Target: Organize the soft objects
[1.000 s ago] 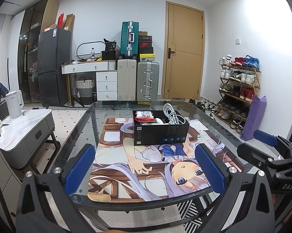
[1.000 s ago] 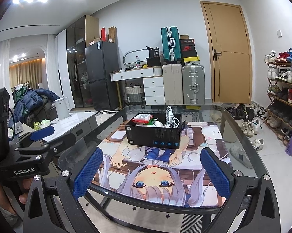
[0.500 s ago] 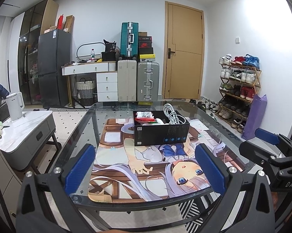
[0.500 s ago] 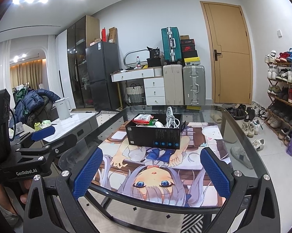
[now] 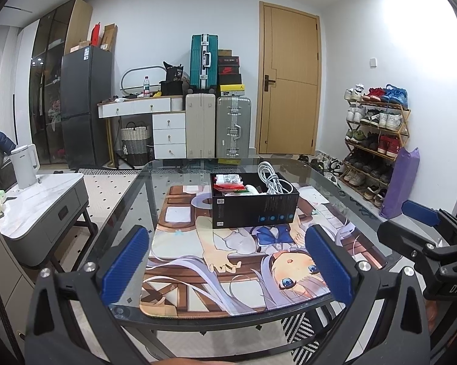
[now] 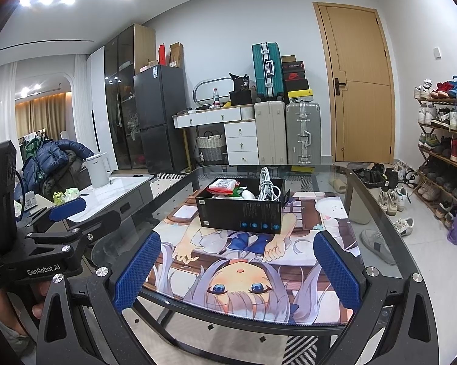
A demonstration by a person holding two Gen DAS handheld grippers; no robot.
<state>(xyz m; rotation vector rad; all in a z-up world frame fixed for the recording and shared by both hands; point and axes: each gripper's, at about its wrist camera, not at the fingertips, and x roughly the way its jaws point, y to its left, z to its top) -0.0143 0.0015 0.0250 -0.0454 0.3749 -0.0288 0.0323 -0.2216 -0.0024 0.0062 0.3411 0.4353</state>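
A black open box (image 5: pixel 254 205) stands on the printed desk mat (image 5: pixel 228 252) on the glass table; it also shows in the right wrist view (image 6: pixel 240 211). Inside it lie a red and white soft packet (image 5: pixel 230 182) and a coiled white cable (image 5: pixel 271 179), also seen from the right as the packet (image 6: pixel 224 186) and the cable (image 6: pixel 268 187). My left gripper (image 5: pixel 227 263) is open and empty, at the table's near edge, well short of the box. My right gripper (image 6: pixel 237 269) is open and empty, also at the near edge.
The glass table (image 5: pixel 131 200) has a dark frame. A grey side cabinet (image 5: pixel 37 210) with a white kettle (image 5: pixel 25 165) stands to the left. A shoe rack (image 5: pixel 376 133) and purple bag (image 5: pixel 400 182) stand to the right. Suitcases and drawers line the far wall.
Both views have hardly shifted; the right gripper seen in the left wrist view has drifted slightly. Both grippers stay open and empty.
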